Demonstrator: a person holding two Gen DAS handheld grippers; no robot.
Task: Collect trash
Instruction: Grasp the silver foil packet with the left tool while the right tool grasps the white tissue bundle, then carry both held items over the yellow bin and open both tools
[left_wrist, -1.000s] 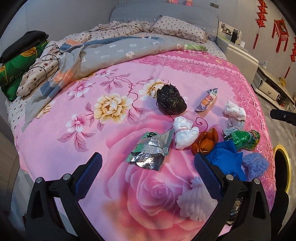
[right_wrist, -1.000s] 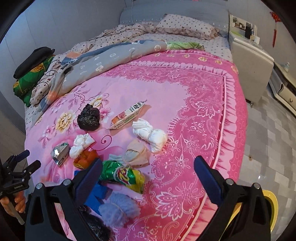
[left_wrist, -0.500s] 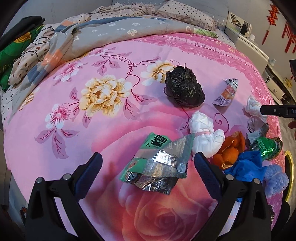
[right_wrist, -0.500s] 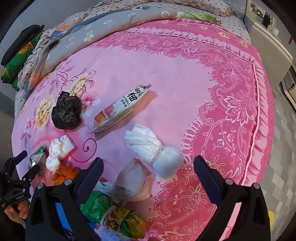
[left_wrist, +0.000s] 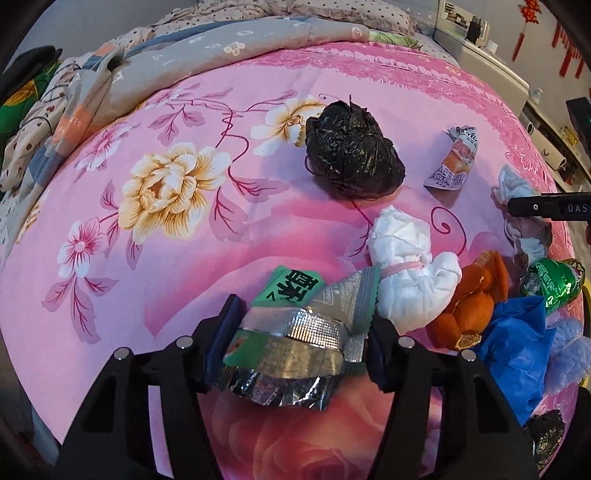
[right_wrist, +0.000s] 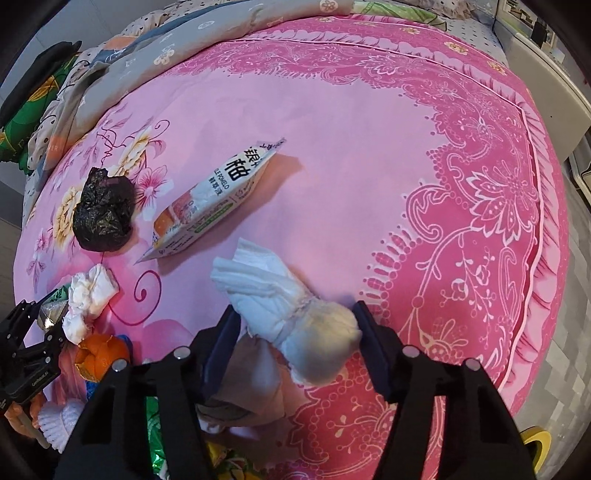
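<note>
Straddling a foil wrapper (left_wrist: 291, 343) on the pink bedspread (left_wrist: 166, 266), left gripper (left_wrist: 301, 341) looks clamped on it. Right gripper (right_wrist: 295, 345) brackets a tissue wad (right_wrist: 295, 314), contact unclear. Farther off: black bag (left_wrist: 352, 153), pomelo packet (right_wrist: 214, 195).

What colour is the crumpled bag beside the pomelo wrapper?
Black, glossy; the bag shows best in the left wrist view.

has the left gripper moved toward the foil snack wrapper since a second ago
Yes. The left gripper has closed in on the foil snack wrapper, away from the far pillow, and its fingers now bracket it.
</note>
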